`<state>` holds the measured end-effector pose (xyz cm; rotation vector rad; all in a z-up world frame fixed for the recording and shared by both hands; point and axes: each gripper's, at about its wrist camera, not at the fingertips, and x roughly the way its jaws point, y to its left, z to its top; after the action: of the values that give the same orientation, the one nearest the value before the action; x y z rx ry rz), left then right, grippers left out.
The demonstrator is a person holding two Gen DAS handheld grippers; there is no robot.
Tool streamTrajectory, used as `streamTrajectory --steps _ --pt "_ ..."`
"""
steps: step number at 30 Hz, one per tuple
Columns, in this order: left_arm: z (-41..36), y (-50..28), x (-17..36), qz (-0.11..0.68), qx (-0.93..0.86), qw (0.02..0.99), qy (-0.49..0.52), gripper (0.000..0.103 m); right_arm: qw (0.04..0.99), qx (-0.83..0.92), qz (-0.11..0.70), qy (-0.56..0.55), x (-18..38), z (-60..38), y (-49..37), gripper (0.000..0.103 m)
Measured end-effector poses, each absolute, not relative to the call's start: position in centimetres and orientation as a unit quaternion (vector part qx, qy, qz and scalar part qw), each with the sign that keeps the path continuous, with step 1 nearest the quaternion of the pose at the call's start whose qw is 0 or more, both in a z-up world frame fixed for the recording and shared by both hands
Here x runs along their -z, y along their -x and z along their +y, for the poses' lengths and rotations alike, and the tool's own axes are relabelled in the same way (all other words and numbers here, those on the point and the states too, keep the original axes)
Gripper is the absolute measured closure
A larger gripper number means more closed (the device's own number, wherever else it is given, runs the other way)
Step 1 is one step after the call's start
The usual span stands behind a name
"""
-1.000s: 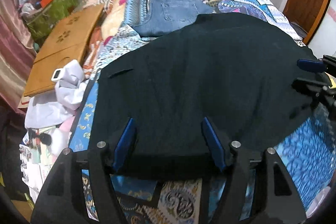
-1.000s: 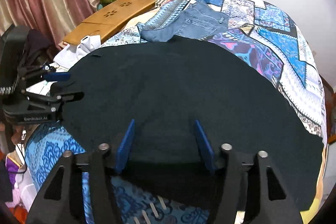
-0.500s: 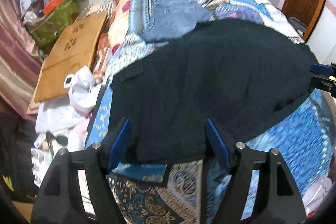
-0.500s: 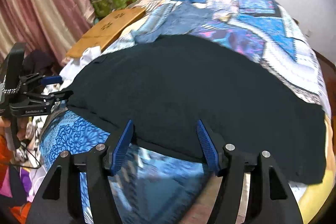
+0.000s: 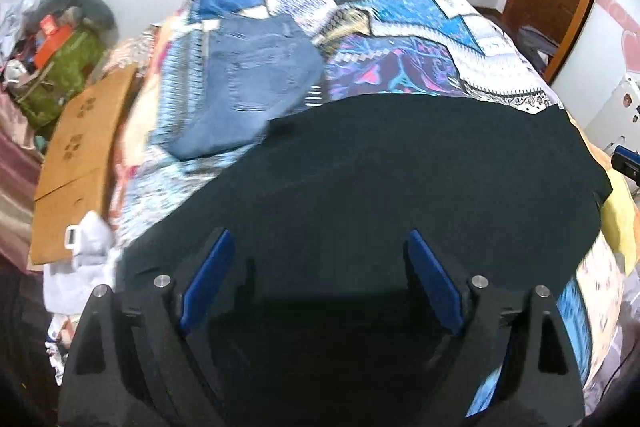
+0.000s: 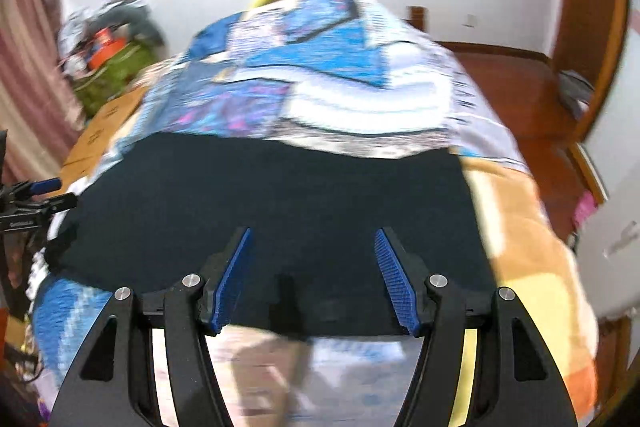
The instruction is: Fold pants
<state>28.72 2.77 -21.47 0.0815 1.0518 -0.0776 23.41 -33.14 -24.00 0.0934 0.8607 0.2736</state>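
Only the left wrist view shows the folded blue jeans point(image 5: 244, 83), lying on the patchwork bedspread point(image 5: 404, 27) ahead and left of the fingers, with a wooden lap desk point(image 5: 80, 155) and a white cloth bundle point(image 5: 86, 247) farther left. The right wrist view instead takes in the wooden floor point(image 6: 516, 83) and door frame off to the right, and a strip of floor below the bed edge between its own fingers.

The left gripper point(image 5: 320, 283) points forward over the bed, tilted down, its blue pads point(image 5: 206, 279) spread wide with nothing between them. The right gripper point(image 6: 314, 277) sits at the near edge of the bed, pads likewise wide apart and empty. Each device shows in the other's view – the left one at the far left edge point(image 6: 28, 203), the right one as a blue tip at the far right point(image 5: 626, 163).

The black pants point(image 5: 400, 195) lie spread flat across the bedspread, filling the space between and ahead of both pairs of fingers; in the right view their near hem point(image 6: 280, 211) runs just under the fingertips.
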Motion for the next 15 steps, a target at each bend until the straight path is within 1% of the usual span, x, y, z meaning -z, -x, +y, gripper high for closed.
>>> streamTrajectory --steps 4,6,8,10,13,14,15 --pt "0.7 -31.9 23.5 0.530 0.049 0.846 -0.034 0.014 0.896 -0.097 0.428 -0.059 25.2 -36.6 -25.9 0.044" --pt "-0.1 -33.1 23.9 0.536 0.061 0.842 -0.018 0.011 0.894 -0.084 0.435 -0.066 25.9 -37.9 -27.4 0.044" --pt "-0.8 -34.1 24.1 0.546 0.072 0.834 -0.011 0.010 0.894 -0.079 0.436 -0.068 26.4 -38.5 -28.7 0.044" --pt "-1.7 -35.0 24.4 0.550 0.079 0.831 -0.016 0.008 0.892 -0.074 0.442 -0.065 27.3 -39.0 -30.3 0.044" --pt "-2.9 -35.8 24.9 0.545 0.081 0.834 -0.031 0.003 0.887 -0.078 0.450 -0.064 28.6 -39.5 -32.8 0.044" --pt "-3.1 -35.9 25.0 0.541 0.080 0.836 -0.034 0.001 0.886 -0.079 0.452 -0.064 28.9 -39.5 -33.6 0.045" --pt "-3.2 -35.9 25.2 0.537 0.079 0.839 -0.036 0.000 0.886 -0.080 0.453 -0.063 29.2 -39.5 -34.0 0.048"
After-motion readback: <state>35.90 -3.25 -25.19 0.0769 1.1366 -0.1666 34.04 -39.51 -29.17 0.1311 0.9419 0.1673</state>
